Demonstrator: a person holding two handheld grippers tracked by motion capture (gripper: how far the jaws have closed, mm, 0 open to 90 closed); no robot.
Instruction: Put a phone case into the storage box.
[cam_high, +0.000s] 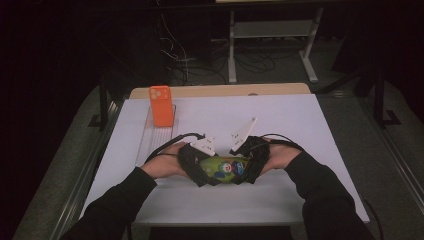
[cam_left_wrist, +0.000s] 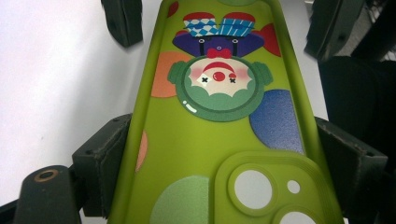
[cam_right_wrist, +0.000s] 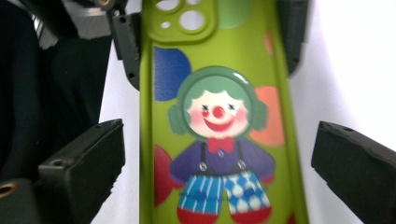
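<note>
A lime-green phone case (cam_high: 225, 168) printed with a clown lies flat on the white table, between my two grippers at the near middle. My left gripper (cam_high: 200, 169) holds its camera-cutout end: in the left gripper view the case (cam_left_wrist: 210, 140) has both black pads (cam_left_wrist: 105, 154) pressed on its long edges, so this gripper (cam_left_wrist: 229, 156) is shut on it. My right gripper (cam_high: 250, 165) stands at the other end. In the right gripper view the case (cam_right_wrist: 219, 116) runs between its fingers (cam_right_wrist: 88, 163), with white table showing on both sides; this gripper (cam_right_wrist: 219, 161) is open.
An orange phone case (cam_high: 161, 106) stands upright on a ribbed white tray (cam_high: 156, 137) at the back left of the white table (cam_high: 300, 140). Beyond the far edge are a dark floor, cables and a metal frame.
</note>
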